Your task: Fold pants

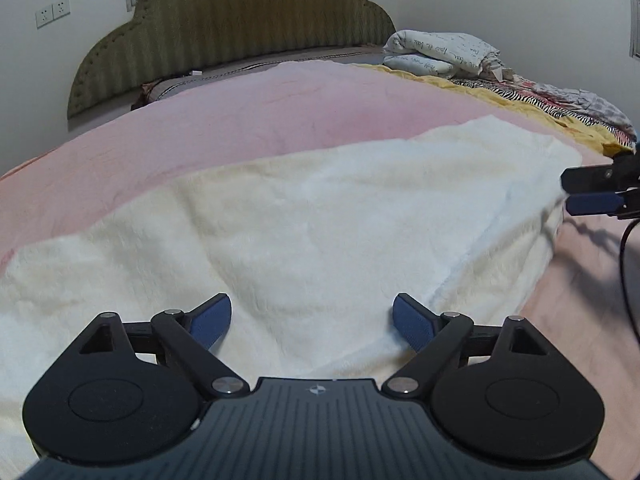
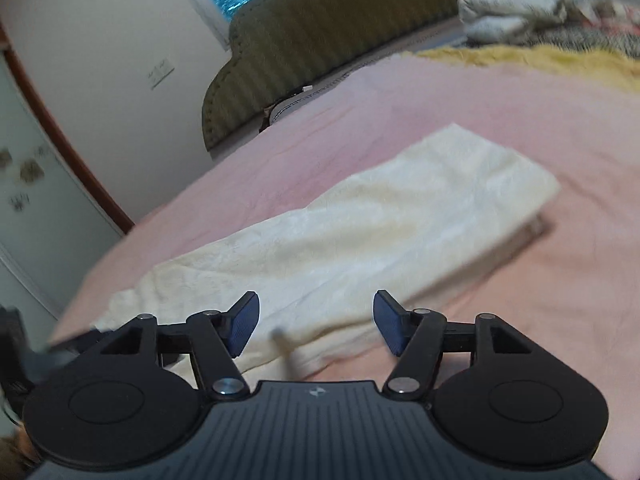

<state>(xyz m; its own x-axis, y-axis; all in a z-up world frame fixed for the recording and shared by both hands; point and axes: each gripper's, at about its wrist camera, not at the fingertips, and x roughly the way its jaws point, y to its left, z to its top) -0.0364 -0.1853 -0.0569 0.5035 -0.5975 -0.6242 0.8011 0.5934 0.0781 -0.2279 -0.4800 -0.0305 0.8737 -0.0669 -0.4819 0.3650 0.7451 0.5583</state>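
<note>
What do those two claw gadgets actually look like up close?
Each is matte black plastic: the left gripper and right gripper have two round hubs, jointed link arms with silver pins, a ribbed centre plate bearing a small emblem, and textured blue finger pads. A black cable trails from one.

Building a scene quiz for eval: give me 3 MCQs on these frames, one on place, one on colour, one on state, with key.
1. Where do the cream pants lie?
A. On the pink bedspread
B. On the floor
C. On a chair

2. What colour are the left gripper pads?
A. Red
B. Blue
C. Green

3. How does the right gripper stand?
A. Shut on the pants
B. Shut on the bedspread
C. Open, nothing pinched

Key:
1 A: the pale fabric lies flat, with pink cover showing on its far side and beside it in both views.
2 B: both pads show blue against the black linkage.
3 C: its pads stand apart above the cloth in the right wrist view, pressing on nothing.
</note>
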